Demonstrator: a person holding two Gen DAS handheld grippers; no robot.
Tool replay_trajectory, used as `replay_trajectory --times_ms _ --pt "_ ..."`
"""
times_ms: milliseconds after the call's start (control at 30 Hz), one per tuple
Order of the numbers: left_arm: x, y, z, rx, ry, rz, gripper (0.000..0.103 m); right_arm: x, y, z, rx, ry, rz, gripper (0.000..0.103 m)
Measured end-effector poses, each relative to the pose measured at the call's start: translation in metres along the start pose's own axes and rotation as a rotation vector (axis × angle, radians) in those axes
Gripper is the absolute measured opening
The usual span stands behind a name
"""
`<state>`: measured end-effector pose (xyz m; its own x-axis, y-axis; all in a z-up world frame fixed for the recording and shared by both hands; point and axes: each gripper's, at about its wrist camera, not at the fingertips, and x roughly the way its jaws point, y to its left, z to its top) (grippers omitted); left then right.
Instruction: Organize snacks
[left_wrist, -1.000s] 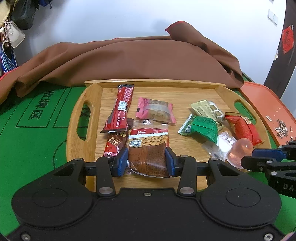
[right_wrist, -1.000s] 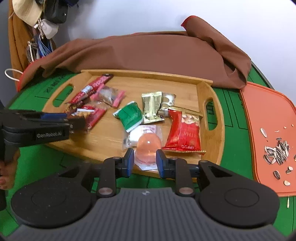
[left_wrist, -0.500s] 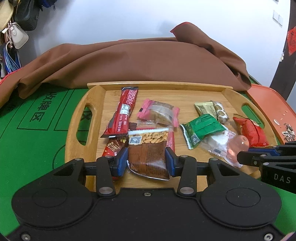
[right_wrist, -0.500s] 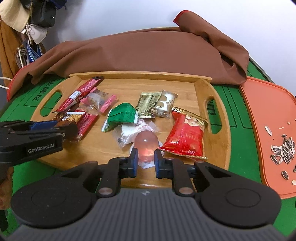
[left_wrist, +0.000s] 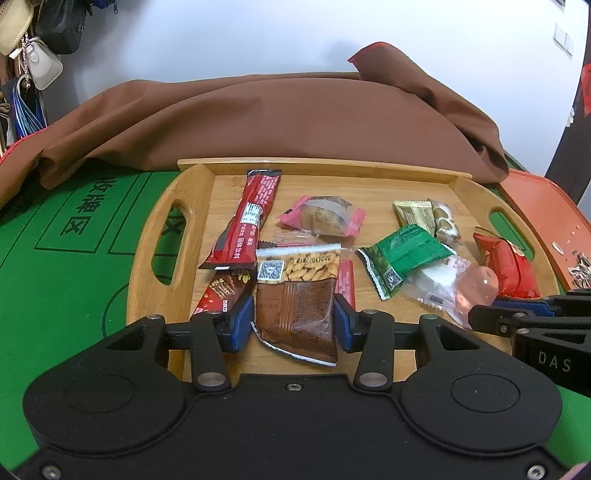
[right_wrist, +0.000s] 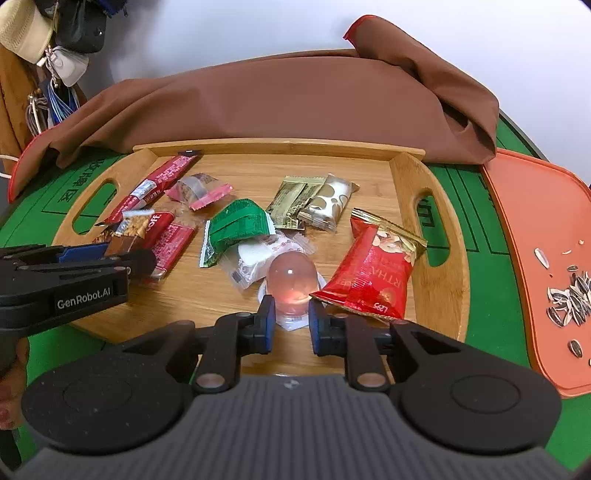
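Both grippers were over the wooden tray's (left_wrist: 168, 236) near edge: left gripper (left_wrist: 294, 322) clamped the brown peanut packet (left_wrist: 299, 310), half-hiding a red wrapper (left_wrist: 218, 291); right gripper (right_wrist: 291, 321) pinched the pink jelly cup (right_wrist: 291, 277), base hidden.

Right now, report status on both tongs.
Left tongs shut on brown peanut packet. Right tongs shut on pink jelly cup. Both over wooden tray; red nut bag crowds the cup.

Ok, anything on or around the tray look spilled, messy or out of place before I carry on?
Yes. Loose sunflower seed shells lie scattered on the orange plastic mat right of the wooden tray. On the tray, the snack packets overlap in a jumble: the green packet lies over a clear-wrapped white snack.
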<state>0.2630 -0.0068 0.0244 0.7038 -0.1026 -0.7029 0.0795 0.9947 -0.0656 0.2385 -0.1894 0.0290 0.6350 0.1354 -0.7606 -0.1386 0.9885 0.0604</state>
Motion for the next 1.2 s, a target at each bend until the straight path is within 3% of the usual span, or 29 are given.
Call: replay_trajectory --times_ms 200,267,367,767,1200 --pt "-0.015 -0.001 -0.004 0.011 -0.016 -0.015 0.057 -0.009 0.005 -0.003 -0.013 -0.019 0.006 0.028" --pt "-0.022 -0.001 -0.005 0.016 -0.028 -0.013 0.067 -0.013 0.007 -0.005 -0.021 -0.029 0.002 0.045" --pt "-0.034 -0.002 -0.006 0.026 -0.050 -0.017 0.078 -0.021 0.009 -0.006 -0.024 -0.046 -0.002 0.050" --pt "-0.073 0.003 -0.019 0.010 -0.095 -0.024 0.101 -0.049 0.011 -0.018 -0.040 -0.102 -0.004 0.071" --pt "-0.095 0.010 -0.040 0.007 -0.101 -0.009 0.103 -0.074 0.013 -0.034 -0.064 -0.158 -0.026 0.088"
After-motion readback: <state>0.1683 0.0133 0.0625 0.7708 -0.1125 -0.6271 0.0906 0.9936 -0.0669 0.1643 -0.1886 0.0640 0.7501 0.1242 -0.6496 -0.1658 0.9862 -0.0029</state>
